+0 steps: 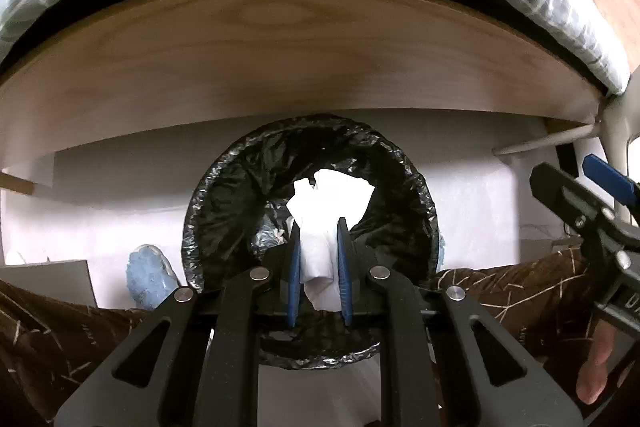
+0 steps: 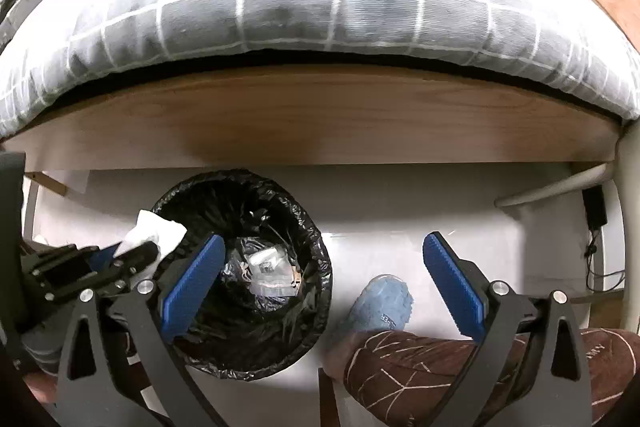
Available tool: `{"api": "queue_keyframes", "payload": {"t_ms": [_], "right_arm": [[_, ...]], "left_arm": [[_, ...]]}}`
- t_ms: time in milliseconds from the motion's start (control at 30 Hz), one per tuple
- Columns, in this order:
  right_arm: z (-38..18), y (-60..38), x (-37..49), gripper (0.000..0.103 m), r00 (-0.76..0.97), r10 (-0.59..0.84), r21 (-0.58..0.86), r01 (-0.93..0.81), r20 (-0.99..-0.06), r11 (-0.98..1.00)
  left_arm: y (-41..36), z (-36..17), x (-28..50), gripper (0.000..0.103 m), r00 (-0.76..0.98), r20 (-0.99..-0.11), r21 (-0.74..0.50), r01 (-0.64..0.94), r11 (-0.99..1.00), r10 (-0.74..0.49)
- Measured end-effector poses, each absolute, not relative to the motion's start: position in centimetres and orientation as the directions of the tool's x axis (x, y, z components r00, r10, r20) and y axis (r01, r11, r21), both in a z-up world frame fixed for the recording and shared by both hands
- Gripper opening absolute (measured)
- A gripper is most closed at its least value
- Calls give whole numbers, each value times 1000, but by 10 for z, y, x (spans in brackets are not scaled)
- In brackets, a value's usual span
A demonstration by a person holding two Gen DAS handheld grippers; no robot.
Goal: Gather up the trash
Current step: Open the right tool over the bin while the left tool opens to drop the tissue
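The left tongs [image 1: 319,227] pinch a crumpled white tissue [image 1: 326,203] above the black-lined bin [image 2: 248,267]; the right tongs [image 2: 324,251] hang spread wide beside it.

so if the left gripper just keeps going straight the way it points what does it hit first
Probably the black liner inside the bin: the left gripper, shut on the tissue, points into its mouth. Depth is unclear.

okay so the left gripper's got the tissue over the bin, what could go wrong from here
The left gripper holds the white tissue near the near-left rim of the trash bin, so a release here might catch the rim or fall outside. The loose liner could snag a finger. The open right gripper sits close and could bump the bin.
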State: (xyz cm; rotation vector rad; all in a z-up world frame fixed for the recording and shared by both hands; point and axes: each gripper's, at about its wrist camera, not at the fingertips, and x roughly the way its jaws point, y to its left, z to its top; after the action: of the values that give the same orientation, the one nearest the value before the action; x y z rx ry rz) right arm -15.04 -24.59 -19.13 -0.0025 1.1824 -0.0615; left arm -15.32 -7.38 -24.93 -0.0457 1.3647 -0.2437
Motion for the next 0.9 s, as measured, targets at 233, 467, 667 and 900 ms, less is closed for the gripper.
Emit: {"api": "queue_keyframes", "payload": {"t_ms": [233,467,667,900], "right_arm": [[-191,-247,-153,95,381,-36,-16,56,-924,998],[-195,-247,-150,95,381,-20,1,55,-924,998],[-189,-242,-150,95,408,-13,7,47,-913,999],[-182,-234,-146,95,439,1,18,34,-899,999]], "left_arm": [[-84,-254,-156,18,175,-963,-176,174,969,-207],[-79,-251,-155,41,198,-961,-161,158,974,-191],[-67,-234,-154,64,273,-949,-120,154,981,-159],[-48,-218,-152,88,343,-933,-72,126,989,-111]]}}
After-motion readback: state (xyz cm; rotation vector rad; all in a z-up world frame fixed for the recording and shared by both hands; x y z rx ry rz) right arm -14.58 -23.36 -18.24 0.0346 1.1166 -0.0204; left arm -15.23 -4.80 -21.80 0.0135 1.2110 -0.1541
